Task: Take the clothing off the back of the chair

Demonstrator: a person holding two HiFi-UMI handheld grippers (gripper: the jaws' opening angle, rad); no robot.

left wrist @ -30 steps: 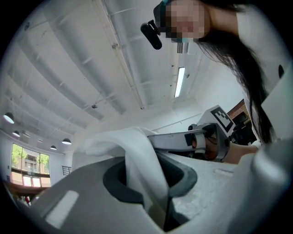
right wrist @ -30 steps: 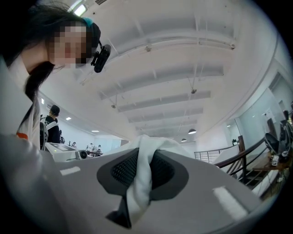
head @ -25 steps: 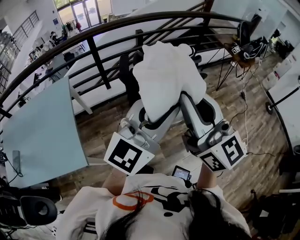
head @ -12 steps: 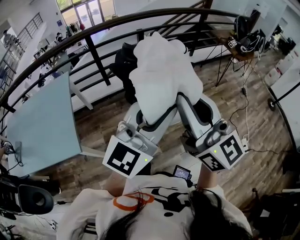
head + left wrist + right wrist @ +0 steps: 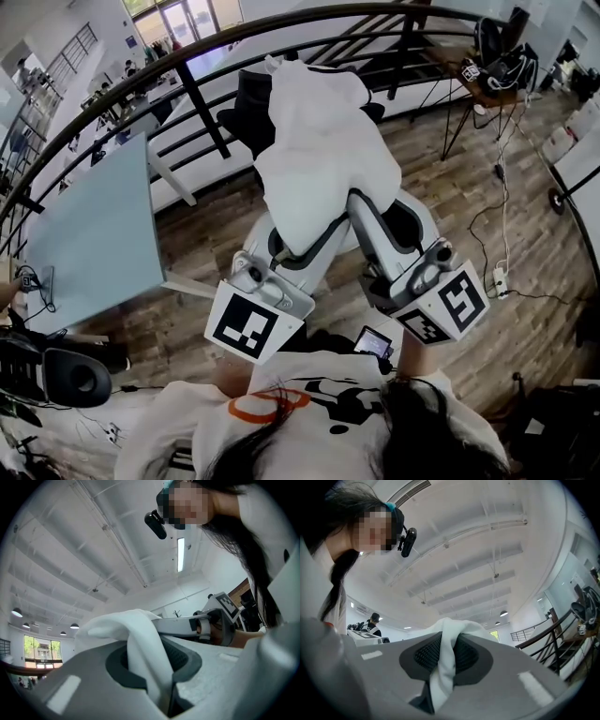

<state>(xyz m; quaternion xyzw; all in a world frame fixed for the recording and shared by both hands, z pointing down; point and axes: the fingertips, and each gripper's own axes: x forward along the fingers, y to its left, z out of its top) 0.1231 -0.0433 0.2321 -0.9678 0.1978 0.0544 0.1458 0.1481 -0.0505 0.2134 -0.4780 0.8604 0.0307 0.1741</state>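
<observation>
Jaws of left gripper and right gripper clamp one garment.

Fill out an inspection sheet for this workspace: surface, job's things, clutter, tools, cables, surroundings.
Surface: wood floor; light blue table at left.
Job's things: white garment held up in front of the black chair; whether it touches the chair back cannot be told.
Clutter: dark gear at lower left, too unclear to name.
Tools: left tool shut on the garment; right tool shut on the garment.
Cables: cable across the floor at right, toward a power strip.
Surroundings: black railing beyond the chair; small desk with equipment at upper right.
</observation>
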